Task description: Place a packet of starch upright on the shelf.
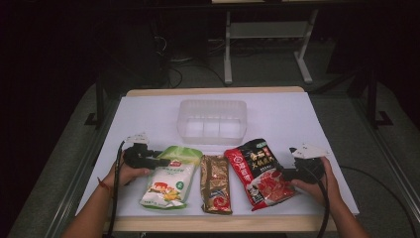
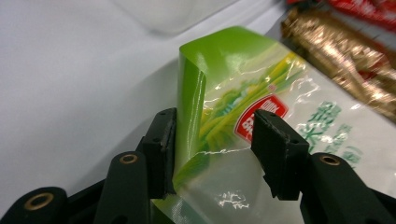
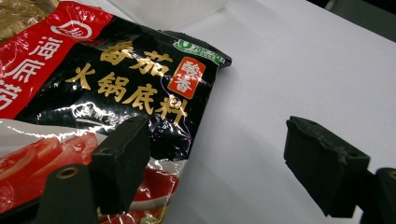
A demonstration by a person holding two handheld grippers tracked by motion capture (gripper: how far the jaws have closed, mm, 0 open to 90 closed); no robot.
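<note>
Green-and-white pouch (image 1: 168, 178) lay at lower left of the tabletop (image 1: 287, 119), its curled edge between the left tool's (image 2: 212, 140) part-open jaws. The right tool (image 3: 219, 163) gaped wide beside the red-and-black pouch (image 1: 260, 171).

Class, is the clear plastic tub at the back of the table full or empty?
Empty: the clear plastic tub shows only its bare bottom.

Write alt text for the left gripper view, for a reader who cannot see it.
The left gripper straddles the curled-up edge of a green and white food packet lying on a white table, its jaws apart on either side. A gold packet lies beyond it, at upper right.
</note>
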